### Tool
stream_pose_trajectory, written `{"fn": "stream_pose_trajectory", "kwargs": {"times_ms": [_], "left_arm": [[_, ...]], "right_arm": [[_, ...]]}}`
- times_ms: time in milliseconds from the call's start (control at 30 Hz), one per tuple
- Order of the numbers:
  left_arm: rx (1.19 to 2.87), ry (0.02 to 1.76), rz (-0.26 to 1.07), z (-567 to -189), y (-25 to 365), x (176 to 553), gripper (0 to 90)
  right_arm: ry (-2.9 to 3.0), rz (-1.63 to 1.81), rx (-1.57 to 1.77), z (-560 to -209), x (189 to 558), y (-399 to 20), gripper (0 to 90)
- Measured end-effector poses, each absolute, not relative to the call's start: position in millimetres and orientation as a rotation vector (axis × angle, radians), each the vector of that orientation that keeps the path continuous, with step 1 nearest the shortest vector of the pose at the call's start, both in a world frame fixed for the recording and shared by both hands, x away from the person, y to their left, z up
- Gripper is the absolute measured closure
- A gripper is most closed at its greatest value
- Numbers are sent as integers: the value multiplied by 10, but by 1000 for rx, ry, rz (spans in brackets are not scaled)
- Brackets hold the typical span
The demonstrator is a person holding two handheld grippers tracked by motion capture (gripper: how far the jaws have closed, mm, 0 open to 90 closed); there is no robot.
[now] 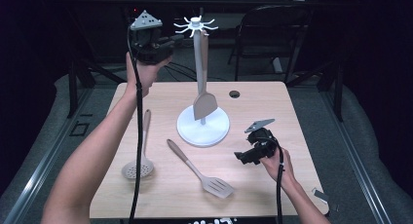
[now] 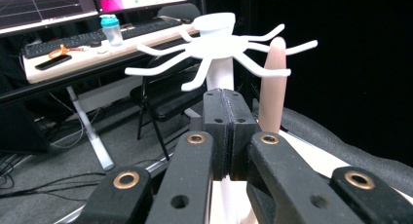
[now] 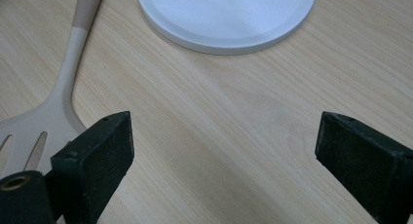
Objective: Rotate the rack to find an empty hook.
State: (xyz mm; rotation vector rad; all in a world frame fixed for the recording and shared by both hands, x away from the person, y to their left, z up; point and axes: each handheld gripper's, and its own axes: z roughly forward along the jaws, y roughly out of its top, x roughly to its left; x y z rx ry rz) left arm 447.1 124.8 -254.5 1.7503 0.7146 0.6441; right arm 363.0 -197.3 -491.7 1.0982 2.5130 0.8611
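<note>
High view: we see the left gripper [image 1: 164, 41] raised beside the top of the white utensil stand [image 1: 202, 129], and the right gripper [image 1: 243, 158] low over the table [image 1: 272, 102], near the stand's base.
Left gripper state: in the left gripper view its two pads [image 2: 226, 118] are pressed together with nothing between them, so it is closed and empty.
Right gripper state: in the right gripper view the jaws stand wide apart over bare wood, holding nothing.
Hung utensil: one solid spatula [image 1: 204, 104] hangs from a hook of the stand; its handle tip [image 2: 272, 83] shows just behind the closed pads.
Utensils on table: the slotted spatula [image 1: 200, 175] lies between the two arms, near the right gripper; the skimmer spoon [image 1: 140, 153] lies at the left, under the left forearm.
Step in hand: we judge that one hanging is finished and the next utensil is not yet taken.
Next move: we think the right gripper should go to the slotted spatula's handle, close on it, and lift it to a free hook; the hole in the handle end must meet the hook.
</note>
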Motion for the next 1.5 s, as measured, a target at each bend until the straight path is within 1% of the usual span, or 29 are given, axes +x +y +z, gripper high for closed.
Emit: {"fn": "stream_pose_trajectory", "kwargs": {"times_ms": [633,833,967,1033,1133,1333,1500], "left_arm": [[1731,780,695,-2510,1257,4631,896],[1743,767,688,-2560,1271,4559,896],[1764,727,677,-2610,1261,4439,896],[1746,693,632,-2616,1261,4383,896],[1755,660,641,-2582,1222,4320,897],[1762,636,658,-2527,1144,4300,896],[1748,651,669,-2509,1141,4354,896]], "right_arm": [[2531,823,1079,-4913,3629,-1962,69],[2541,811,1070,-4918,3627,-1953,71],[2539,815,1068,-4917,3628,-1963,71],[2534,826,1074,-4920,3628,-1957,71],[2536,822,1079,-4922,3628,-1941,72],[2545,818,1071,-4926,3629,-1931,72],[2539,813,1072,-4929,3632,-1948,72]]}}
